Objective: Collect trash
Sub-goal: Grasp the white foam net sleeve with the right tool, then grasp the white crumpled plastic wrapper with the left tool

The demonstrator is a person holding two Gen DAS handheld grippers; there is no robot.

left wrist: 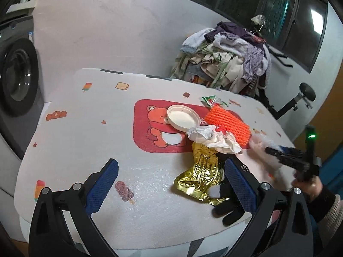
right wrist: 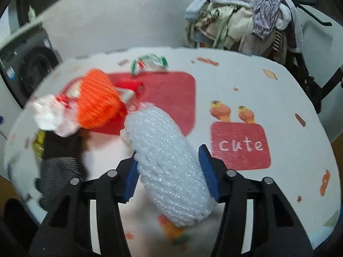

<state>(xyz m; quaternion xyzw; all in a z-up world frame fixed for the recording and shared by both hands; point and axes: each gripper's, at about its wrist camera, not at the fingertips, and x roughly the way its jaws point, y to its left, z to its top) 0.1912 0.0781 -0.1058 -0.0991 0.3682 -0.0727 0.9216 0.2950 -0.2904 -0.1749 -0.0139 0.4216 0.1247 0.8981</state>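
My left tongs (left wrist: 171, 184) hang spread wide over the desk's (left wrist: 85, 141) near edge. A gold foil wrapper (left wrist: 200, 181) lies just beside my right-side finger, with crumpled white paper (left wrist: 212, 138), a white lid (left wrist: 182, 117) and orange foam netting (left wrist: 228, 126) beyond it.

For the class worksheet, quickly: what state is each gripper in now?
Left gripper: open, holding nothing.
Right gripper: shut on white foam net.

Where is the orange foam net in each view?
Left wrist: orange foam net lies right of centre, beside the white lid.
Right wrist: it is at upper left, blurred.
Shared landmark: the crumpled white paper next to it.
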